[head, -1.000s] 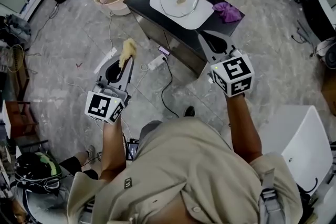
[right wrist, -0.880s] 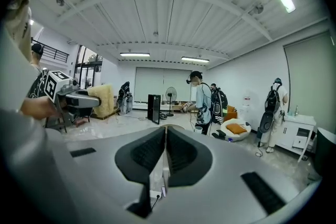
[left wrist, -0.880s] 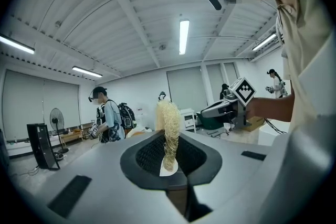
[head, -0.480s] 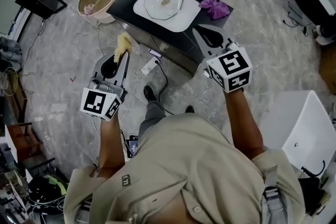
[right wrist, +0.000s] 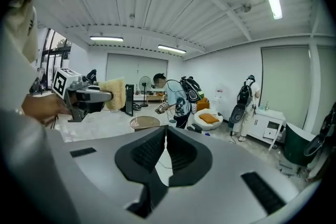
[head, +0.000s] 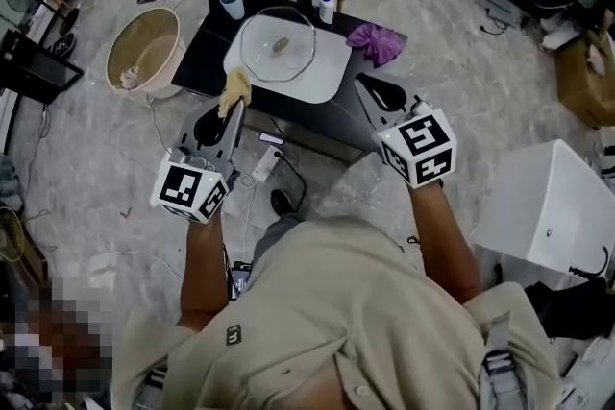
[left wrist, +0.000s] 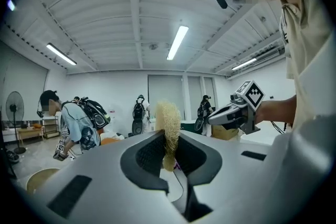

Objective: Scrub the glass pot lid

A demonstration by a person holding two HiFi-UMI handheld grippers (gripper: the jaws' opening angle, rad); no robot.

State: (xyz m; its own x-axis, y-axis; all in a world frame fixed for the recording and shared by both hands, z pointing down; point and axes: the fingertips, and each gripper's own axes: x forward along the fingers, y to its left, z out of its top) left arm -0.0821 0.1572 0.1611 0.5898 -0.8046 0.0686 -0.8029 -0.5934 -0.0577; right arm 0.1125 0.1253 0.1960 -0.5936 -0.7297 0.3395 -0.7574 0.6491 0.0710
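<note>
I am approaching, scrub not yet started. The glass pot lid (head: 264,53) is lying flat, knob up, on a white board (head: 327,77) on the black table (head: 205,53), and I am placing everything from that lid. The left gripper (head: 231,112) is sitting on the near-left side of the lid, its jaws clamped on a yellow sponge (head: 234,89) that sticks out past the tips. In the head view the sponge overlaps the board edge just near the lid, but I judge it is well above it, since the left gripper view is showing the room and not the lid. The right gripper (head: 367,87) is on the near-right side of the lid, jaws drawn together with nothing between them. A purple cloth (head: 375,41) is lying right of the lid, a small bottle (head: 327,3) and a cup (head: 232,3) beyond it, and a tan basin (head: 144,48) is on the floor well to its left. To do this well I am planning to tip the left gripper down, land the sponge flat on the glass beside the knob and work outward in circles. The lid will likely slide on the smooth board, so I would pin its right rim or the knob with the right gripper first and press lightly.
</note>
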